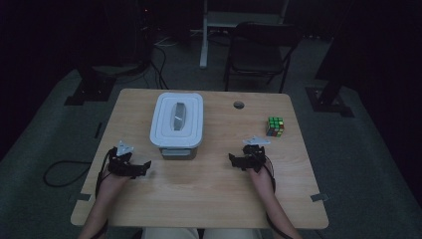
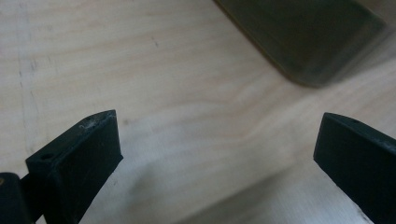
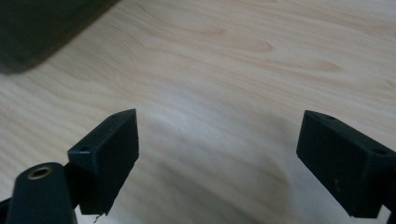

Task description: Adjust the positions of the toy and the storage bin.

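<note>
white lidded box (image 1: 176, 125) sits mid-table btwn left gripper (image 1: 142, 168) & right gripper (image 1: 235, 160), both jaws apart, bare wood around.

Your left gripper (image 1: 144, 167) rests on the tabletop (image 1: 199, 194) near its left edge, your right gripper (image 1: 235, 160) opposite, both pointing inward. Between and just beyond them stands the lidded white container (image 1: 177, 124). A colour cube (image 1: 274, 126) sits far right, well apart.
</note>
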